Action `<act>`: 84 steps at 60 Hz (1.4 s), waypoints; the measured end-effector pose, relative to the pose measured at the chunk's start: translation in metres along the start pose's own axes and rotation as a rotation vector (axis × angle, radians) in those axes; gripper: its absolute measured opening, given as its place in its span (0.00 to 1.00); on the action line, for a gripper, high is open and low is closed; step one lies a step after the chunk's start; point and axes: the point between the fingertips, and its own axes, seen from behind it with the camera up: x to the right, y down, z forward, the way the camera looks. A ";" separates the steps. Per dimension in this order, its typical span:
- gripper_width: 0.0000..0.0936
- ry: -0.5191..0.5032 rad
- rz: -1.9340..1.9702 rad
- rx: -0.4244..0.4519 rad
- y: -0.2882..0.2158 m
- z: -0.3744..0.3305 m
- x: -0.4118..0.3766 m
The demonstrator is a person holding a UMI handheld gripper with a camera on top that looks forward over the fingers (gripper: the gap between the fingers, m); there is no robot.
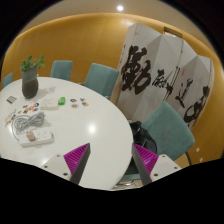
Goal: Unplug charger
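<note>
A white coiled cable with what looks like a charger (29, 121) lies on a flat white box (37, 134) at the left side of the round white table (90, 125). My gripper (111, 160) is open and empty, its magenta pads (77, 157) wide apart over the table's near right edge. The cable bundle is well ahead of the fingers and to their left. I see no socket or plug in view.
A potted plant (31, 78) and small items (60, 102) stand on the far left of the table. Teal chairs (100, 78) ring the table, one close on the right (170, 130). A white folding screen with black calligraphy (165, 75) stands behind.
</note>
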 end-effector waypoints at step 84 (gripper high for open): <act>0.28 -0.499 -0.065 0.129 0.017 0.082 -0.404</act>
